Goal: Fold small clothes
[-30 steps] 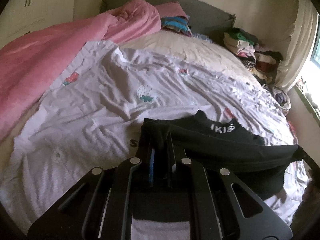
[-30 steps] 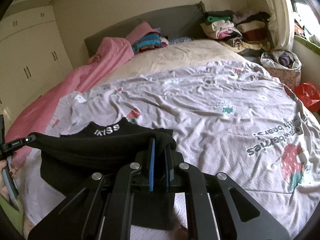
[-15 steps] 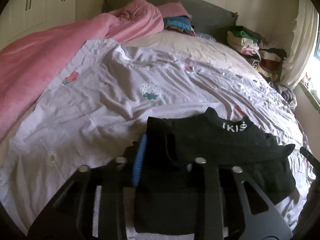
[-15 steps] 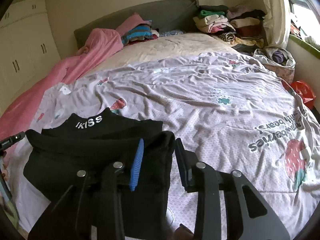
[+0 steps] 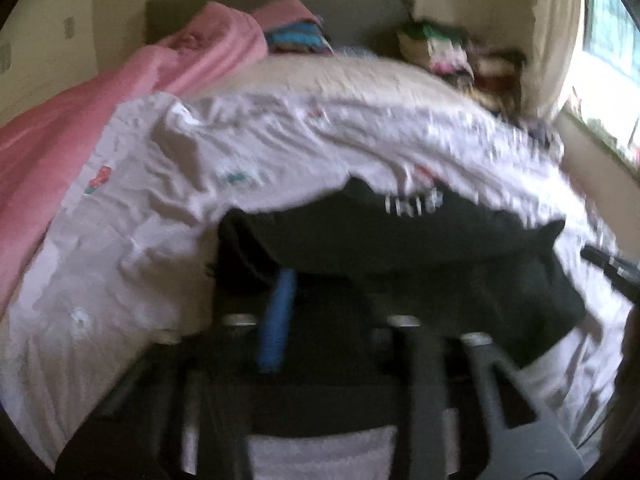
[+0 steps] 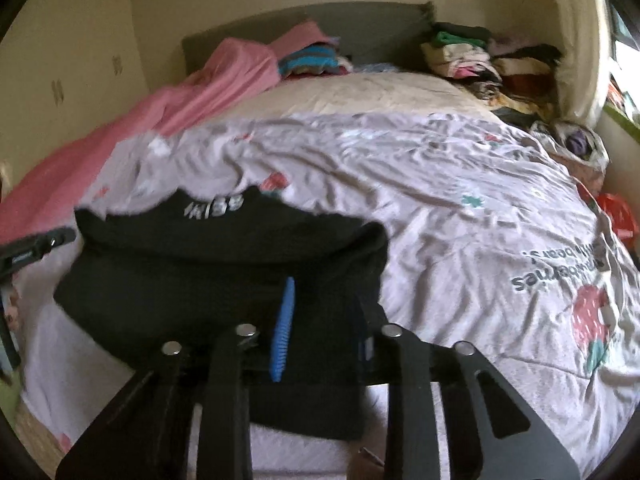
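A small black garment [image 5: 400,248] with white lettering at its band lies folded on the pale strawberry-print sheet [image 5: 160,200]; it also shows in the right wrist view [image 6: 208,272]. My left gripper [image 5: 332,304] is open, its jaws spread over the garment's near left part. My right gripper [image 6: 324,320] is open over the garment's near right corner. The left wrist view is blurred. Each gripper's tip shows at the edge of the other's view.
A pink blanket [image 6: 140,120] lies along the bed's left side. Folded clothes [image 6: 312,58] sit by the grey headboard, and a pile of clothes [image 6: 480,60] fills the far right corner. A bag [image 6: 576,144] and a red item [image 6: 616,212] are at the right.
Both grippers have opened and let go of the black garment. It now lies folded on the sheet. Both grippers have drawn back slightly.
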The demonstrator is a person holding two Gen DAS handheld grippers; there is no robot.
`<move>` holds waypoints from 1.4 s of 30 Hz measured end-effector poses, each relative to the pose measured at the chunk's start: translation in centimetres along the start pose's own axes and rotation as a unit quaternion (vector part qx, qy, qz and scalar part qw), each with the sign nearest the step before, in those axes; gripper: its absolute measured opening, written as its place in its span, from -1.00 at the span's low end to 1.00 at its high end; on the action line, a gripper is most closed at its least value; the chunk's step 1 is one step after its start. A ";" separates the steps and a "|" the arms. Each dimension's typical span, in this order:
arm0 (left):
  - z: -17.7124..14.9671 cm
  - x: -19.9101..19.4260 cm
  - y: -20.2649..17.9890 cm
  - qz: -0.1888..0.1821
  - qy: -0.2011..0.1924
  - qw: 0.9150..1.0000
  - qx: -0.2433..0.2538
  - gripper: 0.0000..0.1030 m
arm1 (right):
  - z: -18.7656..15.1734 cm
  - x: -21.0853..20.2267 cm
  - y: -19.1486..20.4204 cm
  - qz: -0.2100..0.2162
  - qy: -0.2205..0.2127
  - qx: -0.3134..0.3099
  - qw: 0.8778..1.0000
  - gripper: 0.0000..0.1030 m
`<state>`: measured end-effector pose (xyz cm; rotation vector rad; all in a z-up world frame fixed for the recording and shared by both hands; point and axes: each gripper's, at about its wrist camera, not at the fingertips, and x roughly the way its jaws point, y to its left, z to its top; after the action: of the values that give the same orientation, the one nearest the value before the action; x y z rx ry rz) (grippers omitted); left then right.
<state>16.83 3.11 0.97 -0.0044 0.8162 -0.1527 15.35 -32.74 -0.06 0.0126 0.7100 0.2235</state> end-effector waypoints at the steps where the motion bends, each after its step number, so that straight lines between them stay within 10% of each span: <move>1: -0.4 0.7 -0.2 -0.003 0.015 1.000 0.002 -0.93 | -0.2 0.3 0.4 0.000 0.005 -0.006 1.000 -0.59; 11: -1.0 3.8 1.0 0.028 0.034 0.999 0.005 -0.93 | -0.7 6.0 1.4 -0.021 0.061 -0.028 0.997 -0.61; 42: 3.4 4.2 8.3 0.052 -0.052 0.990 -0.124 -0.43 | 4.6 10.6 -4.0 -0.073 0.031 0.061 0.995 -0.58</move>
<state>23.25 10.57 -0.30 -0.2023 0.7260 0.0479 26.88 -34.16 -3.75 0.0696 0.7817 0.0405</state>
